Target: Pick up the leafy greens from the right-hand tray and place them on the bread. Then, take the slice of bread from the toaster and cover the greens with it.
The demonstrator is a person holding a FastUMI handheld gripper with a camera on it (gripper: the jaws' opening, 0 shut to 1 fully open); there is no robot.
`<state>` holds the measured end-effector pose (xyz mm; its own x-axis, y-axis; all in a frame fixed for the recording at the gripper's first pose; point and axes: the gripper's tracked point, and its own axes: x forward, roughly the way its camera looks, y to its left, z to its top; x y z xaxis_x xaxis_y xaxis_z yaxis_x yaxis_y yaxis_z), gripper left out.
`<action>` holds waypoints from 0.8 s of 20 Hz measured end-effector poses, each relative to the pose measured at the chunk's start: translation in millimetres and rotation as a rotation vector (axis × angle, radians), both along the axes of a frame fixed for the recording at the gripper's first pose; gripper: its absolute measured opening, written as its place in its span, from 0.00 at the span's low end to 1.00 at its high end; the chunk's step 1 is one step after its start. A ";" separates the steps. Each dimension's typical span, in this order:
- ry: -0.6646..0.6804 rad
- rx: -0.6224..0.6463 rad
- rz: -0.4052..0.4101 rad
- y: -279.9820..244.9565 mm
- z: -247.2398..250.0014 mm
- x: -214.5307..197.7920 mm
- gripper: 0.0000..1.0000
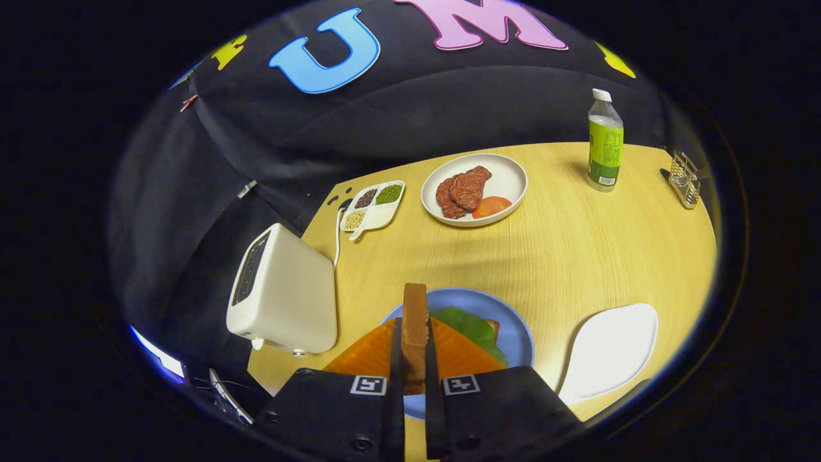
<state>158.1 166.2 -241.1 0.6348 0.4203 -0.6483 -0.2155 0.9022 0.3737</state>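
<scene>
Gripper view looks across the pale wooden surface (577, 256), the biggest thing here, with the cream-white toaster (282, 292) near its edge and well apart from the empty white leaf-shaped tray (612, 353) on the far side of the claw. Just ahead of the fingers sits the round blue plate (513, 324), carrying a bright orange ridged slab that I take for the bottom bread (458, 353), with the dark green leafy greens (471, 324) already lying on it. The claw (414, 372) is nearly closed, both fingers pressing the flat faces of the brown toast slice (415, 333), held upright on edge above the plate. Further off stand a white plate of meat and tomato (510, 176) and a green-labelled bottle (605, 144). Risk now seems to lie in the release: let go edge-down, the slice could topple sideways off the greens, or push the leaves off the slab, unless it is first tilted flat.
</scene>
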 end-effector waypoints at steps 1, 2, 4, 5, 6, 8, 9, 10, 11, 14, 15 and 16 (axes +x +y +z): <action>-0.003 0.006 0.011 3.9 3.0 -1.2 0.17; -0.004 0.010 0.023 7.7 4.7 -3.0 0.17; -0.005 0.025 0.031 14.6 6.9 -4.3 0.17; -0.004 0.029 0.030 16.3 5.4 -3.6 0.17; 0.002 0.027 0.023 15.0 1.9 -3.0 0.17; 0.020 0.013 0.002 8.9 -7.1 -1.5 0.17; 0.029 0.005 -0.012 4.6 -10.7 -0.6 0.17; 0.042 -0.016 -0.032 -1.5 -16.3 -1.3 0.18; 0.058 -0.049 -0.052 -13.4 -20.1 -3.8 0.19; 0.066 -0.089 -0.085 -26.5 -30.8 -5.6 0.42; 0.066 -0.105 -0.093 -32.9 -34.7 -6.8 0.52; 0.068 -0.120 -0.095 -38.3 -36.5 -9.0 0.57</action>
<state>149.1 127.9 -277.6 0.6209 0.2773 -0.7332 -0.1054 0.9564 0.2725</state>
